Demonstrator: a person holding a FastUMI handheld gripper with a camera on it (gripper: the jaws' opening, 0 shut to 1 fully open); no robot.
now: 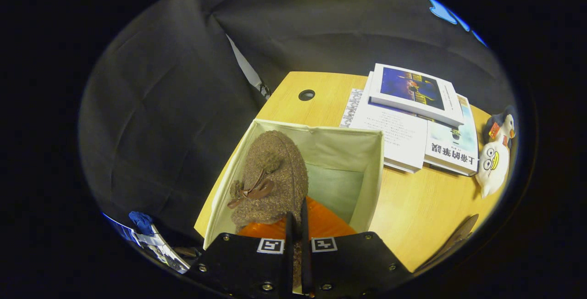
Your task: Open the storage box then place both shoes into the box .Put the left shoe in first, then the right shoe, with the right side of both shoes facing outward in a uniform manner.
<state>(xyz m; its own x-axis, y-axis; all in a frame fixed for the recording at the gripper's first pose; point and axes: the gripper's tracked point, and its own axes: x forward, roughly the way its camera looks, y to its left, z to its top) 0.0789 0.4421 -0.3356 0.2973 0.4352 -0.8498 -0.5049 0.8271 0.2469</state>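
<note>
The gripper (297, 225) has its fingers nearly together, pinching the heel of a fuzzy brown slipper with a leather bow (270, 179) inside the open cream fabric storage box (367, 170) at the wooden tabletop's (412, 207) near left corner. The slipper's orange lining (partly hidden behind the fingers) shows; stacked books (412, 115) lie near the far edge.

Brown fuzzy shoe (270, 175) is showing a darker brown bow and an orange lining. Storage box (371, 170) is presenting cream fabric walls and a pale green floor. Table (412, 207) is showing light wood grain.
</note>
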